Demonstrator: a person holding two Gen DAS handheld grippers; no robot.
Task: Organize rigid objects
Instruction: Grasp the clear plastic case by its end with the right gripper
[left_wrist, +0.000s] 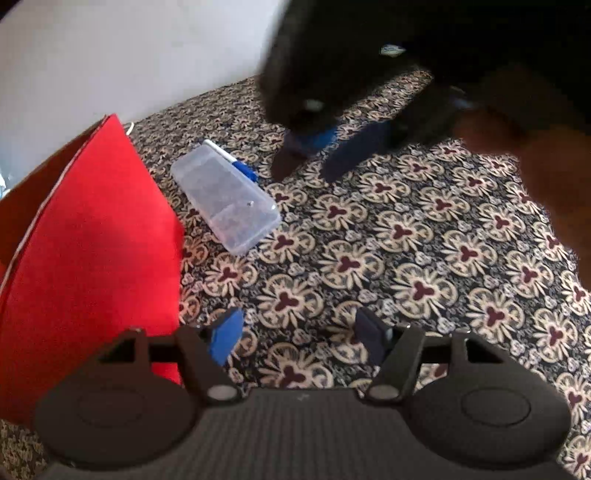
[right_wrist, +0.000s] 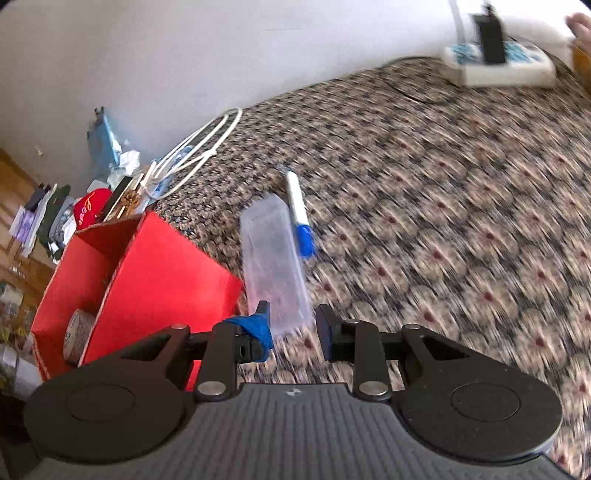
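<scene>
The right tool (right_wrist: 293, 326) is spread wide and empty, just short of the clear rectangular plastic case (right_wrist: 273, 258), which lies on the patterned bedspread (right_wrist: 443, 221) between the open red cardboard box (right_wrist: 155, 280) and the white marker with a blue cap (right_wrist: 299, 212). The view is blurred by motion: a fast approach could shove the slick case or roll the marker. The left tool (left_wrist: 299, 334) is also released, holding nothing.
</scene>
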